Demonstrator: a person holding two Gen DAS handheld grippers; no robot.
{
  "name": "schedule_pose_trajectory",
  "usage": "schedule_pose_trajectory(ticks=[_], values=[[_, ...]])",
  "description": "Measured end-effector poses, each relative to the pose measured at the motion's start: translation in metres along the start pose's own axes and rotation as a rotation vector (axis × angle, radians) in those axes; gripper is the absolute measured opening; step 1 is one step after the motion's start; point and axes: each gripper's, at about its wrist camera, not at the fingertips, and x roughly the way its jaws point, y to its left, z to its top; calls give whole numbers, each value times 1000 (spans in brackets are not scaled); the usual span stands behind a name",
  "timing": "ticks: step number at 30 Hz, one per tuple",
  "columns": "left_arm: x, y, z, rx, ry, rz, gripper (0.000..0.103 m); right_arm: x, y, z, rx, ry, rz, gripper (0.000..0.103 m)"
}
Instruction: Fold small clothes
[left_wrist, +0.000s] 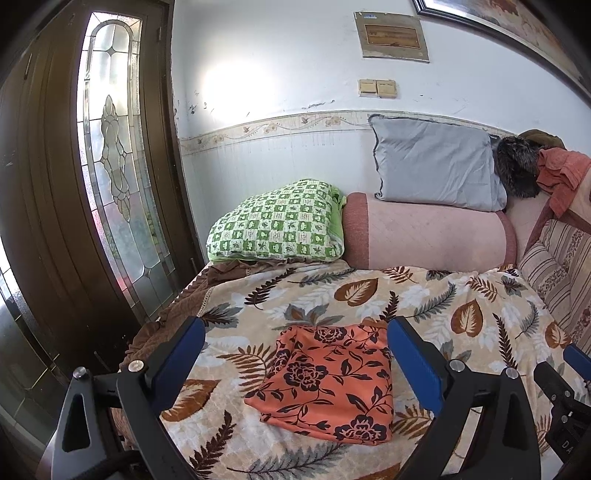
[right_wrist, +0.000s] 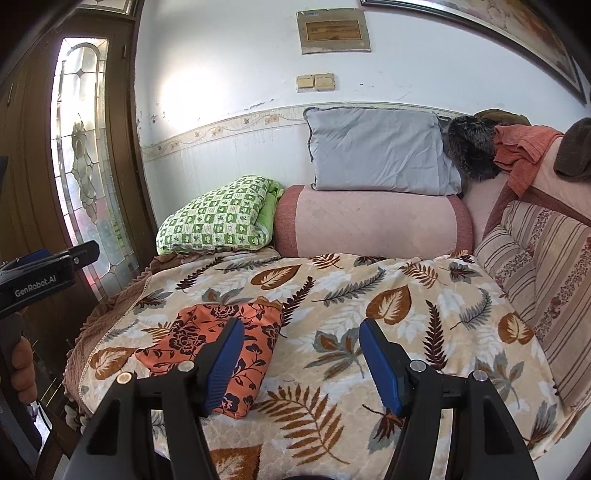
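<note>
An orange cloth with a dark flower print (left_wrist: 325, 384) lies folded into a rough square on the leaf-patterned blanket (left_wrist: 443, 295). My left gripper (left_wrist: 295, 328) hovers above the near side of the orange cloth, open, its blue pads wide apart and holding nothing. In the right wrist view the orange cloth (right_wrist: 192, 339) lies at the lower left, partly behind the left fingertip (right_wrist: 225, 354). My right gripper (right_wrist: 301, 328) is open over bare blanket (right_wrist: 424, 295) to the right of the cloth, with nothing between its pads.
A green checked pillow (left_wrist: 277, 221), a pink bolster (left_wrist: 428, 232) and a grey cushion (left_wrist: 436, 166) line the back wall. A striped cushion (right_wrist: 539, 266) sits at the right. A brown door with patterned glass (left_wrist: 118, 184) stands left. A hand (right_wrist: 22, 369) holds the left gripper's handle.
</note>
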Motion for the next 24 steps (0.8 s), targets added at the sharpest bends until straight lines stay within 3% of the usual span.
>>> schedule_pose_trajectory(ticks=[24], values=[[4, 0, -3, 5, 13, -14, 99, 10, 8, -4, -17, 20, 16, 69]])
